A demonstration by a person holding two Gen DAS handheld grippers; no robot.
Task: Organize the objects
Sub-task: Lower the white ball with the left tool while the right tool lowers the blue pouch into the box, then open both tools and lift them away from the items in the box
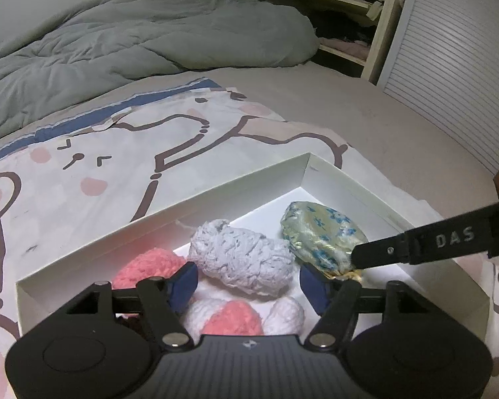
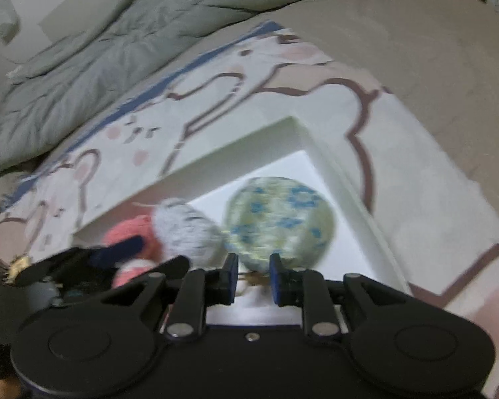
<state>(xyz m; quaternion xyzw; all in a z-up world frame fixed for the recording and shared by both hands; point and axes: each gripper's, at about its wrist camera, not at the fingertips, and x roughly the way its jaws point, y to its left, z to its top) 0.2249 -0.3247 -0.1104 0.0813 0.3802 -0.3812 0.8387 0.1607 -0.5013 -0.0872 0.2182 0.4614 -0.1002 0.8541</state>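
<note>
Black linkage and blue pads of the left gripper (image 1: 246, 282) fill the bottom of the left wrist view, its jaws standing apart with nothing pressed between them, poised over a pink and white crocheted piece (image 1: 233, 319) low in the frame. Just above it lies a pale lilac yarn bundle (image 1: 239, 256), with a pink yarn ball (image 1: 149, 264) to its left. All of them sit inside a shallow white cardboard box (image 1: 169, 212) that rests on a cartoon-printed cloth (image 1: 83, 153) spread over the bed (image 1: 399, 123). At centre right of the box lies a floral fabric pouch (image 1: 316, 232), cream with blue flowers. From the right edge comes the right gripper (image 2: 253, 274); in its own blurred view the jaws are nearly closed, and its tips sit at the pouch's gathered golden end, though whether they pinch it I cannot tell. A grey-green duvet (image 1: 116, 43) is heaped at upper left.
</note>
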